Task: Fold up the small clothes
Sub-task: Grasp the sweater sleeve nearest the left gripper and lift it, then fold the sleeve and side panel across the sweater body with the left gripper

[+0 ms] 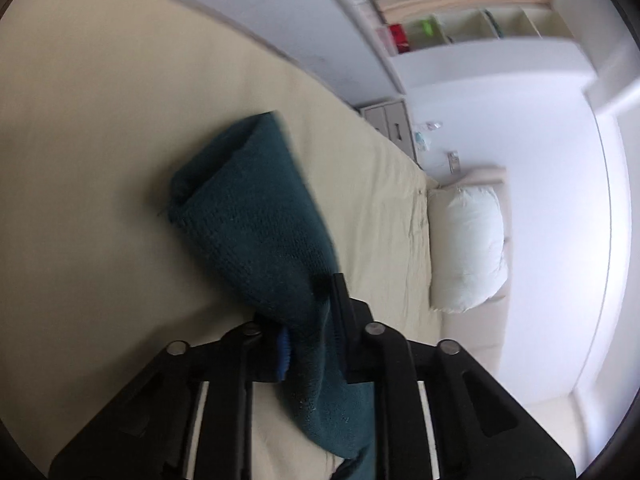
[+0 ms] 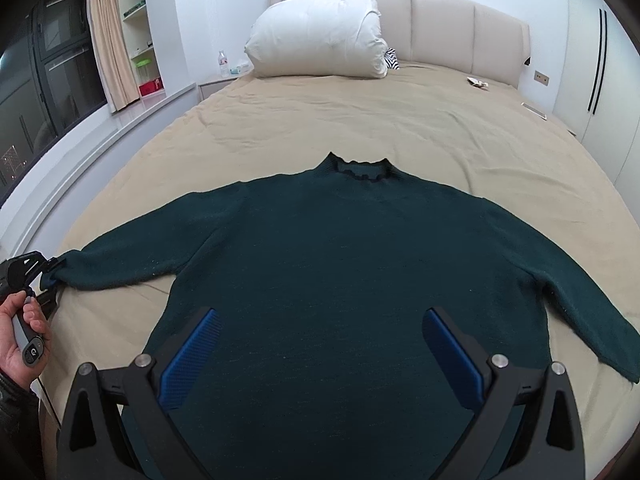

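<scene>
Left gripper point(image 1: 308, 320) clamped on the cuff of the dark green sweater point(image 2: 340, 264). Right gripper point(image 2: 320, 344) spread wide above the hem. Sweater flat on the beige bed point(image 2: 320, 120), pillow point(image 2: 320, 36) beyond.

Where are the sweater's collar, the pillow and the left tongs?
sweater's collar point(image 2: 359, 169), right wrist view, on the ruffled neck edge.
pillow point(image 2: 320, 34), right wrist view, on its white front face.
left tongs point(image 1: 308, 332), left wrist view, shut on the sleeve cuff.
</scene>
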{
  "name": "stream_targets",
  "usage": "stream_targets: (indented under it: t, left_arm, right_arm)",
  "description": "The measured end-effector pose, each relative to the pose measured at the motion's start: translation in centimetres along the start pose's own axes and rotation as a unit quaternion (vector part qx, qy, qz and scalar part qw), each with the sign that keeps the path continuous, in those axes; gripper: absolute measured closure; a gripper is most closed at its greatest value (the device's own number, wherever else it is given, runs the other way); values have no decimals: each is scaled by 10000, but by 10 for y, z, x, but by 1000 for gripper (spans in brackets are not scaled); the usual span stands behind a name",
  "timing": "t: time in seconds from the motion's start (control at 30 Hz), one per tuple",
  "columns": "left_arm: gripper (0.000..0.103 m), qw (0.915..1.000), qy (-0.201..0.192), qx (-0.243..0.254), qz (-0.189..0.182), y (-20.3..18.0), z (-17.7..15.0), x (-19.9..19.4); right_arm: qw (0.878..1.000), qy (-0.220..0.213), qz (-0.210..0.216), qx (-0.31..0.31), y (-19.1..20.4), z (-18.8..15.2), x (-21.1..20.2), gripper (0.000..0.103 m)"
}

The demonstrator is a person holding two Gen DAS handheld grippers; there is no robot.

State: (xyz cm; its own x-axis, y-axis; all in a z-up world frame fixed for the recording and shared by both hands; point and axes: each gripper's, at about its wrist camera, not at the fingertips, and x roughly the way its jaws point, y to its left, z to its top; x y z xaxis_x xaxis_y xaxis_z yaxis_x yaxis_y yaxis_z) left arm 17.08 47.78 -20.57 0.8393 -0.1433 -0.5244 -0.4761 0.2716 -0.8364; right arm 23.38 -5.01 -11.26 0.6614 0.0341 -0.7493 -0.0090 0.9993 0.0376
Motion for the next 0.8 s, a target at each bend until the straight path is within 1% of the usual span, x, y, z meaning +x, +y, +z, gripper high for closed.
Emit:
stream_targets:
  t: [0.03,0.07,0.1,0.13,0.17,0.2,0.23,0.27,0.3,0.33,0.37,0.4,0.43,0.47,0.5,0.53,0.57,0.6,0.63,0.67,0.7,0.73,0.77,0.8]
  left_arm:
    - [94,9997,10,257,17,-23,-7,-2]
    - [95,9974,76,716,20,-48,-15,3]
    - [95,9928,166,1187,-20,-76,-27,8]
    - [95,9879,234,1536,-44,-103,-36,9]
    - [95,9773,342,2088,-84,-134,-53,17]
    - [95,9641,436,2618,-107,-163,-74,25]
    - [95,9446,537,3235,-145,-194,-103,34]
    - [95,9268,615,3702,-164,-215,-128,41]
    - [95,9052,687,4190,-172,-236,-158,50]
    - [95,8737,776,4799,-189,-259,-200,61]
    - [95,8515,851,5170,-203,-269,-230,69]
    - [95,8270,932,5541,-192,-274,-263,78]
    - [95,7966,998,5961,-104,-277,-299,89]
    - [94,7551,995,6480,112,-272,-340,106]
    - [94,7256,997,6804,252,-265,-368,119]
    - [94,6958,1043,7098,357,-248,-392,136]
    - [94,6734,1116,7294,449,-233,-412,144]
    - [94,6510,1265,7463,566,-214,-423,156]
    - [94,6282,1498,7605,682,-194,-436,166]
    - [94,6131,1535,7715,735,-185,-445,171]
    - [94,6011,1314,7849,726,-182,-452,168]
    - [94,5906,1172,7953,698,-179,-452,167]
    - [94,5892,1216,7956,718,-182,-455,167]
    - [94,5919,1286,7923,724,-182,-450,168]
  right_arm:
    - [10000,-4,36,52,-5,-1,1,0]
    - [9999,3,75,134,-12,-1,2,0]
    - [9995,29,142,275,-21,-1,4,0]
    - [9989,49,218,419,-31,-1,6,0]
    - [9983,53,262,512,-36,-1,8,0]
    - [9972,56,307,675,-48,-1,10,0]
    - [9965,59,313,773,-56,-1,11,0]
    - [9953,59,314,920,-70,-1,14,0]
    - [9943,55,314,1019,-81,-1,15,0]
    - [9932,48,320,1117,-91,-1,17,0]
    - [9915,35,339,1259,-107,-1,19,0]
    - [9899,28,356,1375,-118,-1,21,0]
    - [9880,19,387,1495,-130,-1,22,0]
    - [9857,15,436,1631,-143,-1,24,0]
    - [9823,37,516,1798,-157,-2,27,0]
    - [9788,82,590,1960,-170,-2,31,0]
    - [9748,146,662,2126,-184,-3,37,1]
    - [9721,181,727,2225,-191,-4,41,1]
    - [9693,205,803,2316,-198,-5,45,1]
    - [9663,248,870,2409,-205,-6,51,1]
    - [9647,299,901,2455,-208,-7,56,1]
    - [9633,348,957,2483,-209,-7,61,1]
    - [9616,390,1038,2510,-209,-7,66,1]
    - [9586,473,1152,2562,-208,-6,74,2]
